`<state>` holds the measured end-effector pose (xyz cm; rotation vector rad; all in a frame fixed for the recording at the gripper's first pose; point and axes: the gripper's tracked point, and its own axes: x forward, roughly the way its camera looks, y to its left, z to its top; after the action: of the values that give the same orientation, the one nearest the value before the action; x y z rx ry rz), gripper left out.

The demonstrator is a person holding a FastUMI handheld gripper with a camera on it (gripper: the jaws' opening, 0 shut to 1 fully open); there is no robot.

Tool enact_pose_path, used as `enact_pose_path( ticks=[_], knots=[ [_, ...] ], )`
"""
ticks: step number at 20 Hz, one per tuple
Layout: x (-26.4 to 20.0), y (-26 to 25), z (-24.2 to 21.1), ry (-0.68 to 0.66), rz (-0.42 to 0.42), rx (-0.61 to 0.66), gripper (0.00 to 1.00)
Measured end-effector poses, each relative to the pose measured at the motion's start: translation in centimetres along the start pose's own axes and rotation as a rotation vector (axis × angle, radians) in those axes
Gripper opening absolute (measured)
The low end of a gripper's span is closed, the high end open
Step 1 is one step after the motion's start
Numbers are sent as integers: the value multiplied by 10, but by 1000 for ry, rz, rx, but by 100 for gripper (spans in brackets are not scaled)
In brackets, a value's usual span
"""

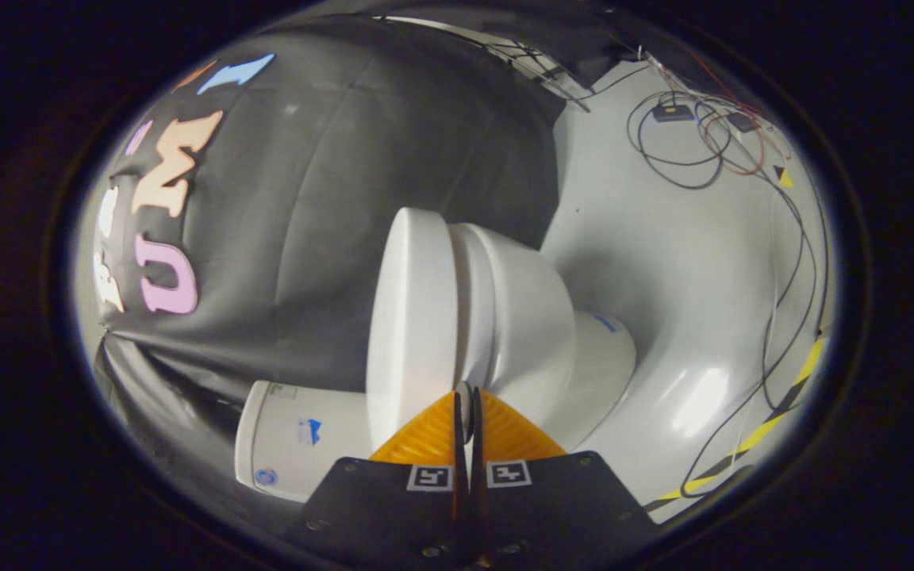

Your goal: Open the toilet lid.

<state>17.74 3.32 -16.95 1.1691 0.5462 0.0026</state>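
**Q:** Just ahead of the fingers, at 12 o'clock, is that the toilet (505, 317), tipped sideways by the camera roll?

**A:** Yep, plain white. Lid (409, 317) is the flat disc at 11, looks parted from the bowl. Gripper (468, 404) is pinched nearly closed at the lid's edge; can't tell if it grips. I'd swing slow around the hinge, no yanking.

I see a glossy white floor (663, 262) carrying the toilet (505, 317); loose black and red cables (695, 143) trail across it, beside yellow-black striped tape (774, 420).
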Motion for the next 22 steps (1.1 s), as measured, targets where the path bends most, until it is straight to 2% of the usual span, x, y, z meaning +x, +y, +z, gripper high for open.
enact_pose_path(
  ticks=[5,9,13,17,22],
  knots=[
    [-3,2,-2,-17,-88,-259,1],
    [-11,28,4,-45,-32,-254,2],
    [-17,42,5,-80,-62,-324,1],
    [-26,70,5,-123,-34,-359,1],
    [-40,112,-1,-157,-2,-519,1]
  ],
)
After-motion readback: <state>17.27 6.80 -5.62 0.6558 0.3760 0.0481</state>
